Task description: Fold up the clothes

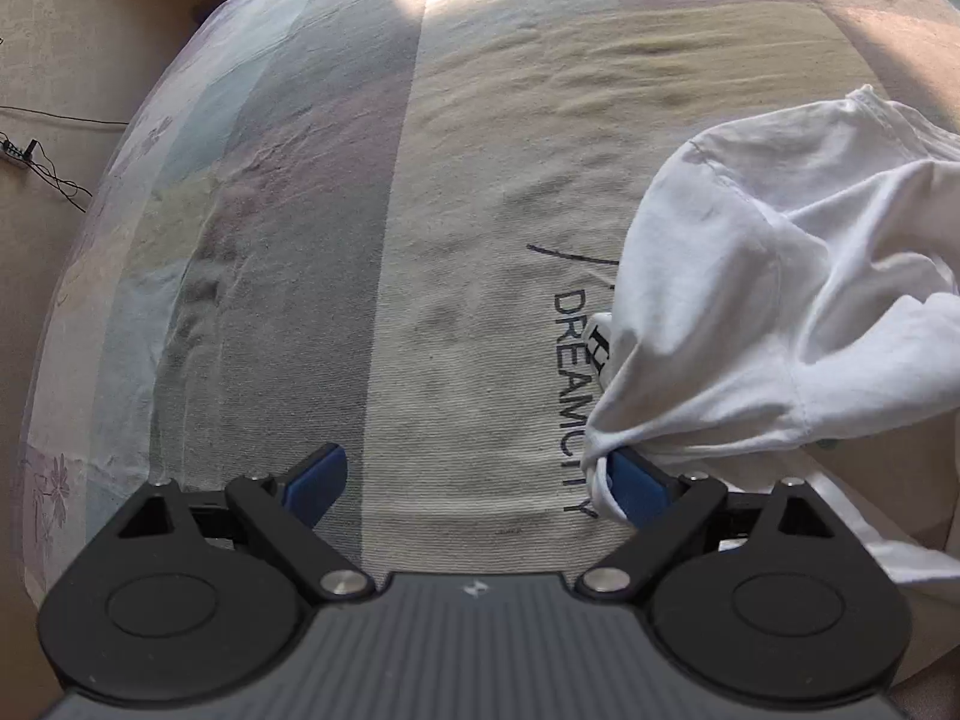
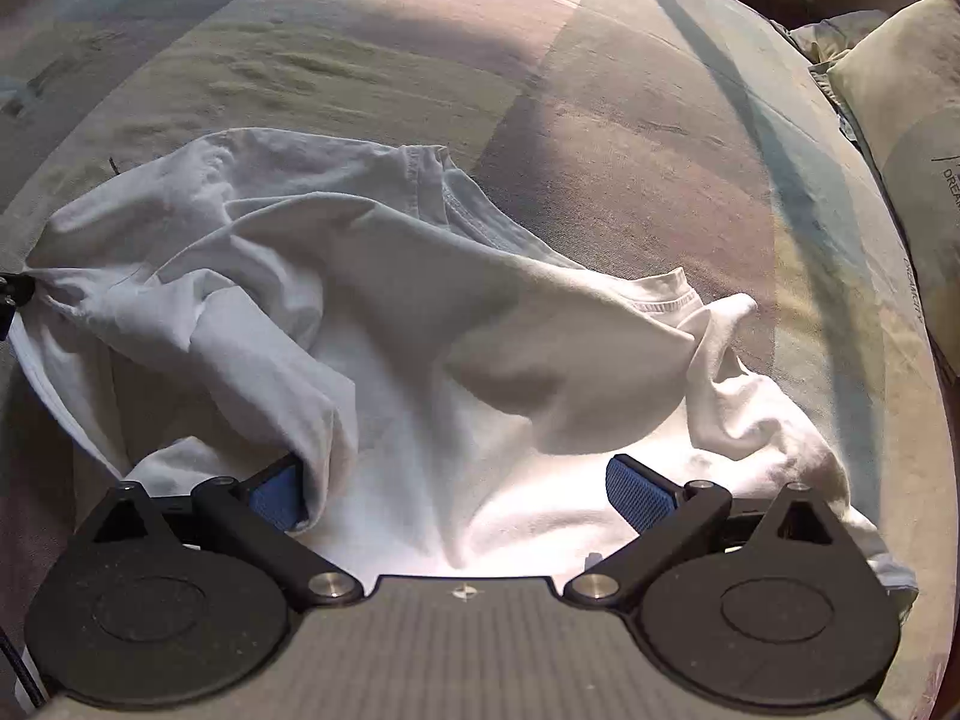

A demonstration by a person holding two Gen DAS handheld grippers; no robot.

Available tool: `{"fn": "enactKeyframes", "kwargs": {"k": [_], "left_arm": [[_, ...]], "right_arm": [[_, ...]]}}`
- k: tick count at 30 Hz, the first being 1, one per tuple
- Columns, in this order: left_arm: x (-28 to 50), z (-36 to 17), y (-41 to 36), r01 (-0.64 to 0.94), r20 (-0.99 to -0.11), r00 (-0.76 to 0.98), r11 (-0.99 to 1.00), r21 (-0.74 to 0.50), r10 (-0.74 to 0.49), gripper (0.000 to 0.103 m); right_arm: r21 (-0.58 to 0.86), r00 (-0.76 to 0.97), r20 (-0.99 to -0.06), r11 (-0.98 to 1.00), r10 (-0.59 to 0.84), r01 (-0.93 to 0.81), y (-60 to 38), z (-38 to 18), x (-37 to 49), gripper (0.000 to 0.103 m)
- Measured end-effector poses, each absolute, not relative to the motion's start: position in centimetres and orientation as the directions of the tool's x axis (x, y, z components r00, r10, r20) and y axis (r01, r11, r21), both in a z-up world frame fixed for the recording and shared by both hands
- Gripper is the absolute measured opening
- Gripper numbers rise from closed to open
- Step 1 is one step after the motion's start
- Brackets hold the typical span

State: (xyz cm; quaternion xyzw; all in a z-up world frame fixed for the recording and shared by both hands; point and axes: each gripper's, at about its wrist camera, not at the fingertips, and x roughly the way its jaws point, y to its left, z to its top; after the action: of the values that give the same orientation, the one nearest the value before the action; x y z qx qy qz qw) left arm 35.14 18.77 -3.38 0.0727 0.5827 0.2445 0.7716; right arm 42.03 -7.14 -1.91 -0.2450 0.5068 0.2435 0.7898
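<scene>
A home bedroom: a bed with a pastel patchwork sheet [image 1: 300, 240] and a pillow [image 2: 900, 138].

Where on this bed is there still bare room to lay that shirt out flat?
Bare bedsheet stretches left of the white T-shirt, out to the bed's edge, and beyond the collar. Crowded spots: the crumpled shirt itself and the pillow on the right.
</scene>
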Motion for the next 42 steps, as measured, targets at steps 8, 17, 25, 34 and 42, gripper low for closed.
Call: {"fn": "enactKeyframes", "kwargs": {"k": [8,17,25,34,42], "left_arm": [[37.0,-1.4,17.0,-0.279,-0.903,0.33,0.942,0.185,0.275,0.092],[32.3,-4.6,14.8,-0.529,-0.962,0.165,0.842,0.101,0.22,0.093],[32.4,-7.8,14.2,-0.604,-0.988,0.119,0.797,0.004,0.095,0.097],[30.8,-6.2,18.8,-0.529,-0.865,-0.003,0.733,0.427,0.501,0.098],[29.4,-2.5,26.5,-0.59,-0.825,0.021,0.673,0.445,0.565,0.094]], "right_arm": [[-0.134,0.363,-0.92,0.75,0.149,-0.648,-6.0,-1.7,41.4,0.103],[-0.127,0.367,-0.916,0.748,0.165,-0.652,-6.4,-0.9,41.5,0.103],[-0.125,0.381,-0.907,0.751,0.178,-0.648,-6.2,-0.3,41.4,0.103],[-0.135,0.398,-0.9,0.756,0.177,-0.64,-7.2,0.5,41.1,0.103],[-0.13,0.41,-0.891,0.753,0.197,-0.645,-7.6,1.2,40.7,0.103]]}}
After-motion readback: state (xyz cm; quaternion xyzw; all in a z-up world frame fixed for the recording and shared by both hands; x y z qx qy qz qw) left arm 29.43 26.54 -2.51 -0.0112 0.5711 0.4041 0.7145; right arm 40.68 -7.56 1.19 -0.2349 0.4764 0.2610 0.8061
